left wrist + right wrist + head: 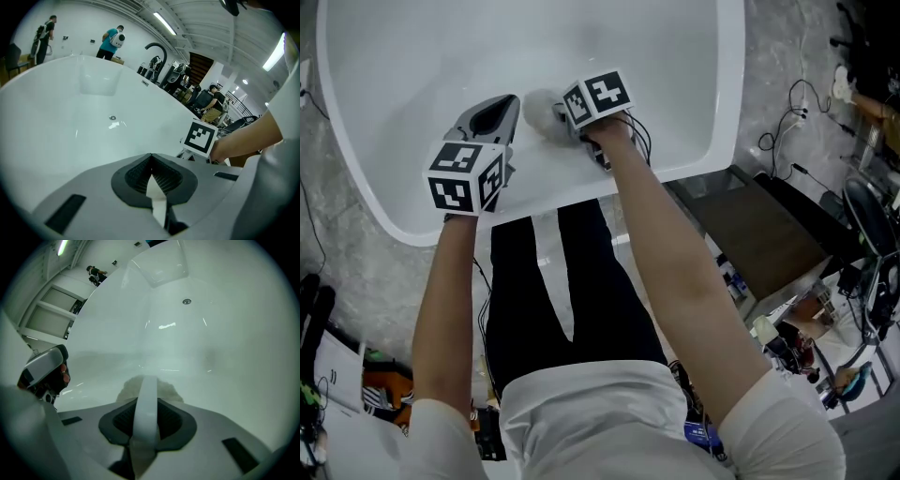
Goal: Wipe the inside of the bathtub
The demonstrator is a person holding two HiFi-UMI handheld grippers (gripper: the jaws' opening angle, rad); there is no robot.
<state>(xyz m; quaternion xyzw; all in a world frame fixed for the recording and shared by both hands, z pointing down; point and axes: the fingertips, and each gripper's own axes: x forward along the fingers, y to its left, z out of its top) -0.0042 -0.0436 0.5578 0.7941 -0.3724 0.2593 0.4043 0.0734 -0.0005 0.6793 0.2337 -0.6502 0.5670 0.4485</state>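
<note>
The white bathtub (394, 141) fills the top of the head view. A pale grey wiping cloth (540, 113) lies against the tub's near inner wall, and my right gripper (559, 118) is shut on it. In the right gripper view the cloth (171, 391) bulges just past the gripper's (149, 380) closed tips. My left gripper (508, 103) hovers just left of the cloth, shut and holding nothing. In its own view the left gripper (151, 157) has its jaws meeting over the tub wall (70, 122), with the right gripper's marker cube (201, 137) beside it.
A round metal fitting (187, 301) sits on the far tub wall. A dark bench (750, 225), cables (797, 112) and clutter lie on the stone floor to the right. A black curved faucet (157, 49) and people (111, 40) stand beyond the tub's rim.
</note>
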